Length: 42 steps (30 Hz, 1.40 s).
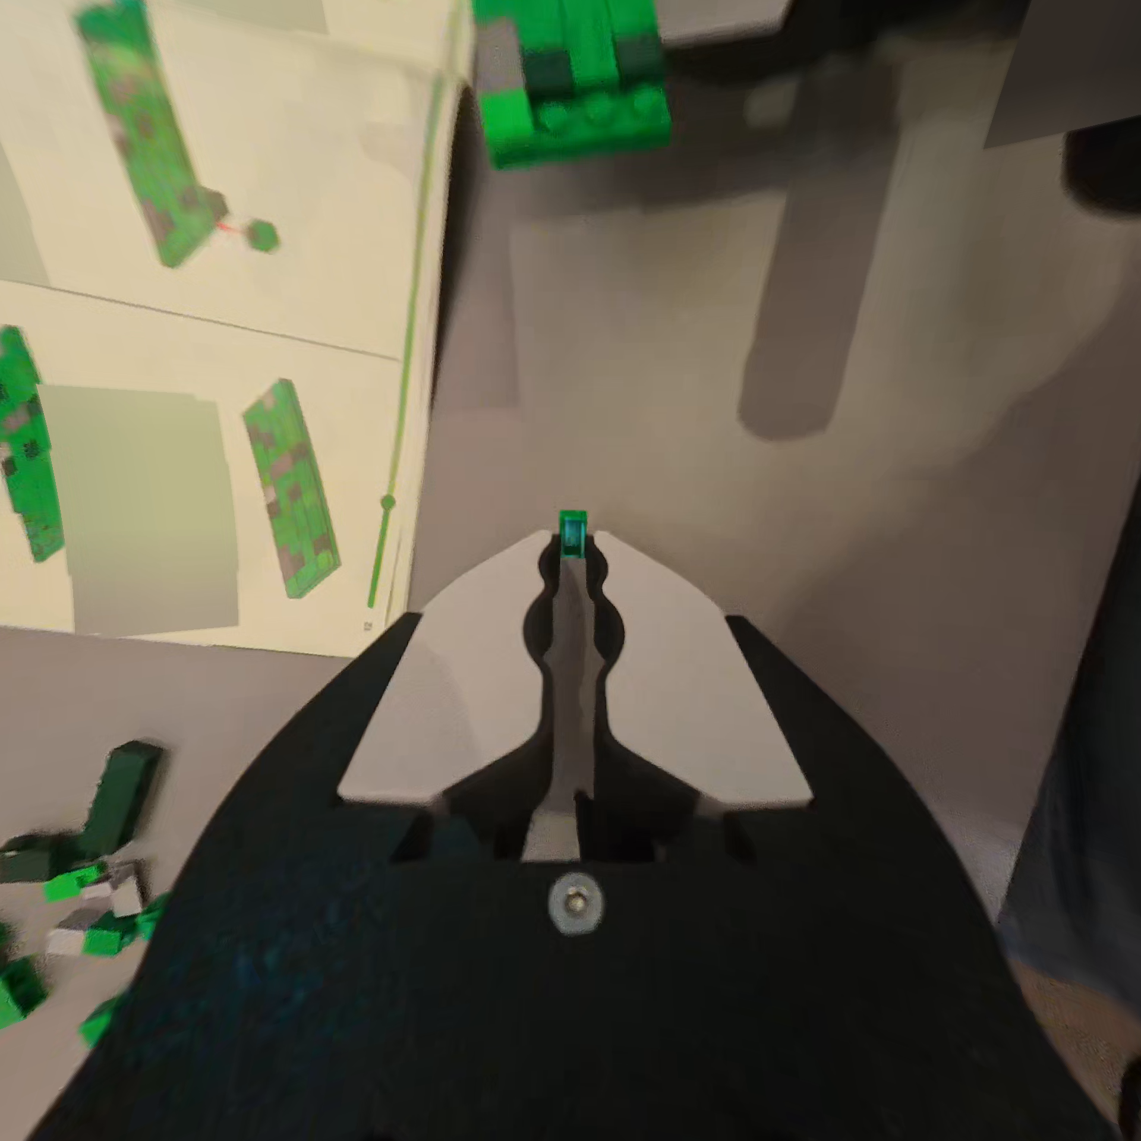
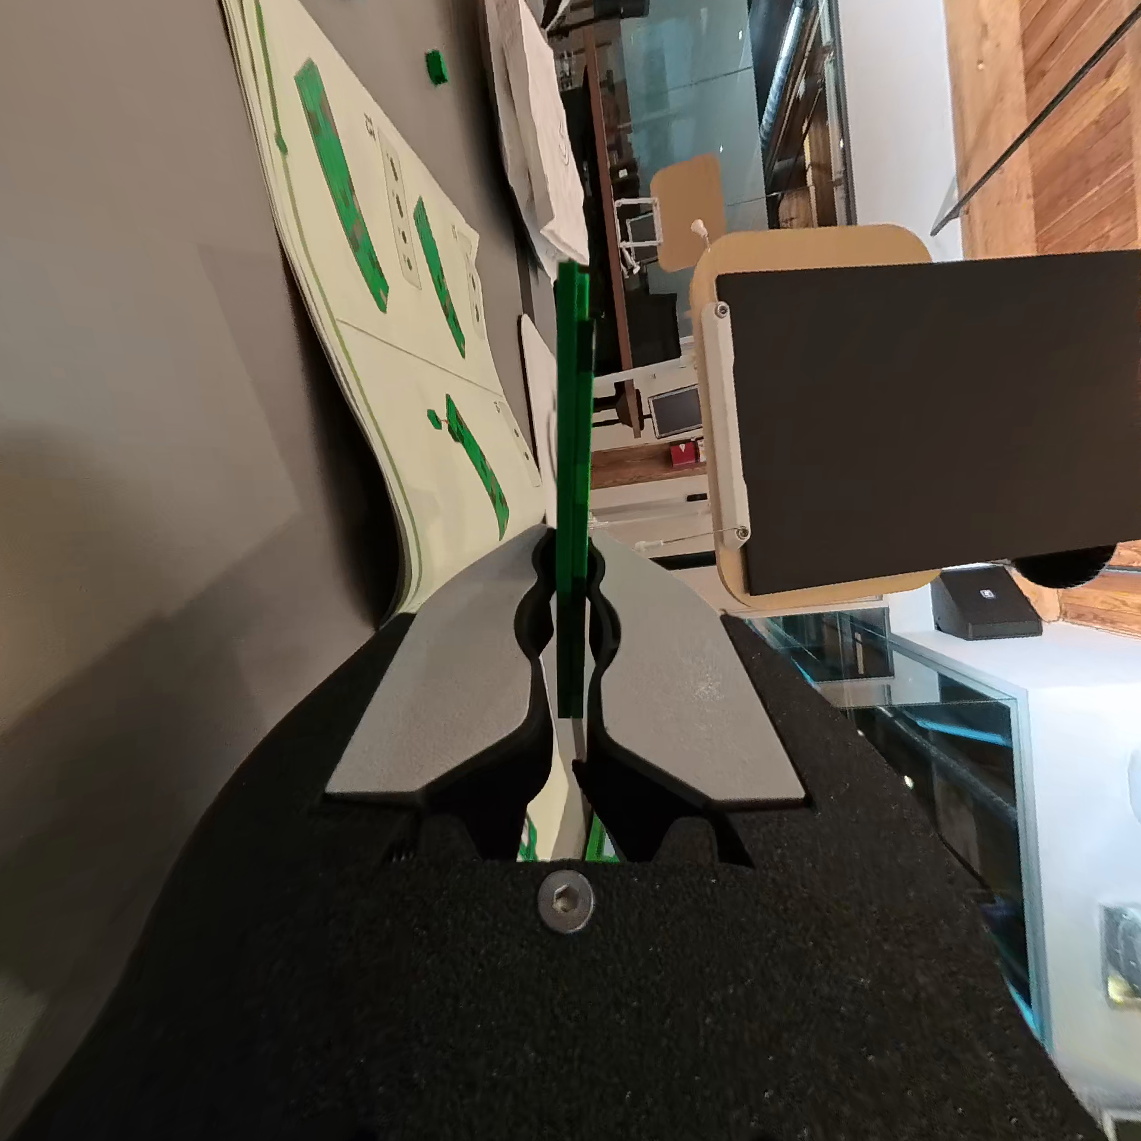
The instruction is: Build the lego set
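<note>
My left gripper (image 1: 573,543) is shut on a tiny green piece (image 1: 572,533) pinched at its fingertips, above the grey table. The long green build (image 1: 577,86) hangs at the top of the left wrist view, its studded end showing. My right gripper (image 2: 571,555) is shut on that same green build (image 2: 573,407), seen edge-on and sticking straight out from the jaws. The right wrist view is rolled sideways, with the table on its left.
The open instruction booklet (image 1: 204,321) lies left of my left gripper and shows in the right wrist view (image 2: 370,321). A pile of loose green, dark green and grey bricks (image 1: 74,889) lies at the lower left. One green brick (image 2: 436,65) sits beyond the booklet. A chair (image 2: 864,420) stands to the right. The gap from one gripper's tips to the other's is roughly 15 cm.
</note>
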Motion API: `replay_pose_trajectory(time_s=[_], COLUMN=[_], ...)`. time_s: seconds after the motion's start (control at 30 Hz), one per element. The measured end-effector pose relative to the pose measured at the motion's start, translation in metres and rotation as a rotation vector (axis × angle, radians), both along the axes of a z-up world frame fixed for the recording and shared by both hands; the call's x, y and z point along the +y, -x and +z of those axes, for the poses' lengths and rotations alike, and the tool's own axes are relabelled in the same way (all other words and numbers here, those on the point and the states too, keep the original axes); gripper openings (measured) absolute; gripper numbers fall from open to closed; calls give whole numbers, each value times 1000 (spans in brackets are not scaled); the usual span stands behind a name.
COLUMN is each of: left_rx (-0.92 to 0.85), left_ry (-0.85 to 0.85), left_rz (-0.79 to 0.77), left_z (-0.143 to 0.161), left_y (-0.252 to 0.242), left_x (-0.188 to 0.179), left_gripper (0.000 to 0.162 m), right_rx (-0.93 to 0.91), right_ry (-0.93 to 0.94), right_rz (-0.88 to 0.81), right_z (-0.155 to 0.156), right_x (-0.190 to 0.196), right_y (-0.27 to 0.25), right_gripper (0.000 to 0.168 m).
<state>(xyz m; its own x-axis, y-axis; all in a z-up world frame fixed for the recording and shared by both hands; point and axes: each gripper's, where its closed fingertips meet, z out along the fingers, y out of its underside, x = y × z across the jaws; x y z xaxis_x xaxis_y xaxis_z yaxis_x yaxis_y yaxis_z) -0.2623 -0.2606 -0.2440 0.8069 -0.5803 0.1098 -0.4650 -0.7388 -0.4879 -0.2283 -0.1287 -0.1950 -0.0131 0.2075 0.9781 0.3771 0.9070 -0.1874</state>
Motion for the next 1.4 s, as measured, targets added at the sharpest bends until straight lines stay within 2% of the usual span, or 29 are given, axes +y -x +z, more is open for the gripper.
replay_pose_trajectory(time_s=[0.1, 0.2, 0.23, 0.33, 0.53, 0.73, 0.9, 1.03, 1.17, 1.33, 1.4], left_rx=[94, 207, 239, 275, 209, 184, 155, 132, 147, 156, 84], left_ry=[82, 71, 61, 22, -68, -78, -147, -128, -124, -135, -148], left_rz=[-63, -86, -90, -79, -27, -27, -87, -90, -96, -62, -24], left_z=[-11, -14, -15, -15, -13, -11, -11, -16, -18, -17, -13], left_y=[6, 16, 18, 20, 21, 19, 11, 8, 9, 11, 7], left_x=[-4, -2, -2, -4, -16, -24, -20, -17, -14, -9, -6], left_gripper=[7, 8, 17, 26, 17, 14, 14, 11, 0, 0, 0], right_rx=[-15, -25, -28, -37, -48, -58, -66, -69, -71, -73, -73], right_ry=[4, 8, 9, 18, 32, 37, 43, 47, 47, 44, 44], right_rz=[-5, -3, -2, -1, 6, 12, 16, 20, 25, 31, 32], right_z=[-4, -6, -6, -9, -11, -14, -16, -16, -17, -17, -17], right_x=[2, 1, 1, 0, -1, -3, -4, -5, -6, -8, -8], right_y=[0, 1, 1, 1, 2, 3, 4, 4, 4, 5, 5], right_gripper=[7, 7, 6, 6, 7, 7, 7, 7, 7, 6, 6])
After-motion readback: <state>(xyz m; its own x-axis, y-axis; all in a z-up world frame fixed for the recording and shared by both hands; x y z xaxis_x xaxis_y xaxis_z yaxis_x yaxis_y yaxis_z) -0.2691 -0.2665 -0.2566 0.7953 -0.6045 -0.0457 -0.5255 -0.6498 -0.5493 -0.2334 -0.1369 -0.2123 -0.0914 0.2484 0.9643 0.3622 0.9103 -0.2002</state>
